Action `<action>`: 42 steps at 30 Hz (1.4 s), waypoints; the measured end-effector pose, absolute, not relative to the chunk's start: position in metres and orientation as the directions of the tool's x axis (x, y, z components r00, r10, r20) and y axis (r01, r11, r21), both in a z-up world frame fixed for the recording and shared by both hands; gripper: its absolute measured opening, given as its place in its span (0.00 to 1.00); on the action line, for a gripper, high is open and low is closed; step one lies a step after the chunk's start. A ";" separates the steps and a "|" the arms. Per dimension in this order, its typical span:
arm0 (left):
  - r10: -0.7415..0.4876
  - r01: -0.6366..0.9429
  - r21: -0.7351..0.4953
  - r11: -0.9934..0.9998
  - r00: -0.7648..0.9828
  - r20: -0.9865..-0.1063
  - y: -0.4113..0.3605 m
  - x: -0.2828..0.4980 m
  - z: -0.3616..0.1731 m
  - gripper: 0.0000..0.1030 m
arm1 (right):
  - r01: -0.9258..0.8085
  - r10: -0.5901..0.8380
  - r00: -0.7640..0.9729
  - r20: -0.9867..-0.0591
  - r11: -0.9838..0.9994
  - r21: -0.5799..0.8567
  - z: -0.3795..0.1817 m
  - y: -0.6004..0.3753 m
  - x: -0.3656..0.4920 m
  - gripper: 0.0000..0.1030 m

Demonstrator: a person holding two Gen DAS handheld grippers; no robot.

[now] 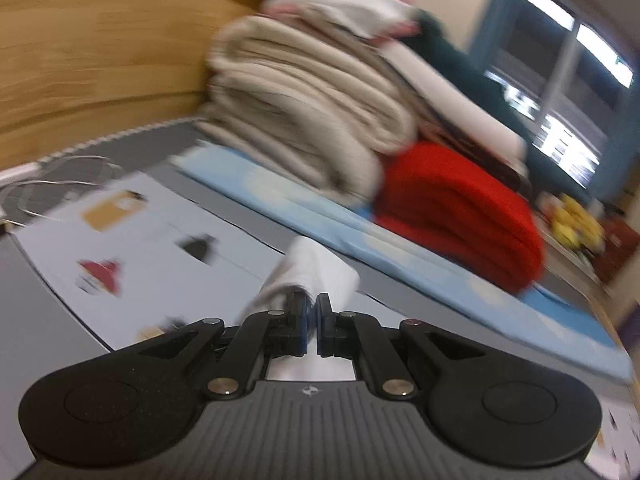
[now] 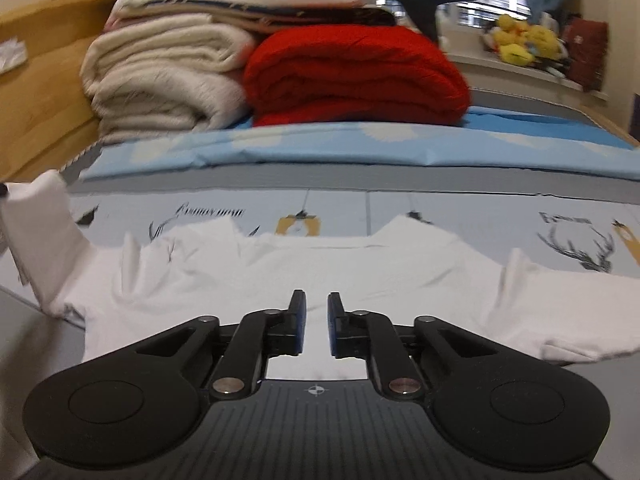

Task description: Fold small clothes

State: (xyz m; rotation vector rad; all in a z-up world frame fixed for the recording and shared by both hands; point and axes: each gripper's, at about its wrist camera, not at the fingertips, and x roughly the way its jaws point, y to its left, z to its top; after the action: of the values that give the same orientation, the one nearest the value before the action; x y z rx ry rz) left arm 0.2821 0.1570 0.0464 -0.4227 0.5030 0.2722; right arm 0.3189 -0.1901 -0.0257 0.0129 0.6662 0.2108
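A white long-sleeved shirt [image 2: 320, 264] lies spread flat on a pale printed sheet [image 2: 440, 208]. In the left wrist view my left gripper [image 1: 312, 309] is shut on the end of one white sleeve [image 1: 312, 268], which bunches up over the fingertips above the sheet. The right wrist view shows that sleeve [image 2: 36, 240] raised at the far left, folded up off the bed. My right gripper [image 2: 316, 310] hovers over the lower middle of the shirt. Its jaws are drawn together to a narrow slit, and no cloth shows between them.
Behind the shirt, a folded cream blanket [image 2: 160, 80] and a red blanket [image 2: 352, 76] with more bedding on top rest on a light blue sheet [image 2: 360, 148]. A wooden bed board [image 1: 80, 60] runs along the left, with white cables [image 1: 60, 176] beside it. Yellow plush toys [image 2: 524, 40] sit by the window.
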 end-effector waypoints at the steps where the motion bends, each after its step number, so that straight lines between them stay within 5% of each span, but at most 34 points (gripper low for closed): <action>1: 0.126 -0.326 -0.321 0.889 0.849 -0.513 0.142 0.277 0.041 0.04 | -0.179 0.195 0.773 -0.604 0.980 0.087 -0.021 -0.194 0.315 0.06; 7: -0.012 -0.352 -0.487 0.800 0.800 -0.599 0.112 0.274 -0.008 0.03 | -0.149 0.197 0.804 -0.561 0.980 0.132 0.000 -0.216 0.290 0.05; 18: 0.097 -0.324 -0.366 0.873 0.849 -0.520 0.074 0.307 0.023 0.03 | -0.033 0.101 0.762 -0.639 0.993 0.117 -0.022 -0.250 0.297 0.05; 22: -0.118 -0.025 -0.293 0.956 0.879 -0.462 0.010 0.322 0.029 0.04 | 0.046 0.058 0.769 -0.637 0.988 0.146 -0.023 -0.260 0.317 0.06; 25: -0.469 0.317 -0.349 0.882 0.660 -0.587 -0.037 0.339 0.005 0.20 | 0.116 0.008 0.771 -0.637 0.982 0.153 -0.026 -0.268 0.330 0.06; 26: -0.472 0.333 -0.334 0.882 0.617 -0.630 -0.041 0.341 -0.004 0.20 | 0.145 -0.018 0.766 -0.643 0.979 0.146 -0.029 -0.271 0.336 0.06; 28: -0.408 0.259 -0.316 0.913 0.624 -0.666 -0.025 0.348 -0.010 0.23 | 0.192 -0.045 0.750 -0.660 0.970 0.152 -0.035 -0.276 0.346 0.07; 32: -0.308 -0.037 -0.466 0.884 0.704 -0.640 0.061 0.369 -0.008 0.23 | 0.215 -0.018 0.730 -0.683 0.955 0.205 -0.042 -0.283 0.360 0.10; 35: -0.130 -0.266 -0.422 0.867 0.697 -0.705 0.107 0.373 -0.018 0.24 | 0.172 0.036 0.721 -0.692 0.958 0.228 -0.047 -0.278 0.367 0.19; 38: -0.046 -0.403 -0.375 0.835 0.628 -0.777 0.131 0.377 -0.036 0.24 | 0.023 0.151 0.675 -0.722 0.974 0.225 -0.055 -0.256 0.376 0.24; 42: -0.104 -0.416 -0.426 0.804 0.606 -0.788 0.142 0.380 -0.044 0.24 | -0.240 0.275 0.585 -0.763 0.957 0.161 -0.075 -0.201 0.371 0.25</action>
State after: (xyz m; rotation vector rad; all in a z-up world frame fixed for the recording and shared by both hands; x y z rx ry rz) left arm 0.3800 0.1419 -0.0443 -0.6322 0.9157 0.1947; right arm 0.3714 -0.2009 -0.0750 0.0416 0.8974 0.3002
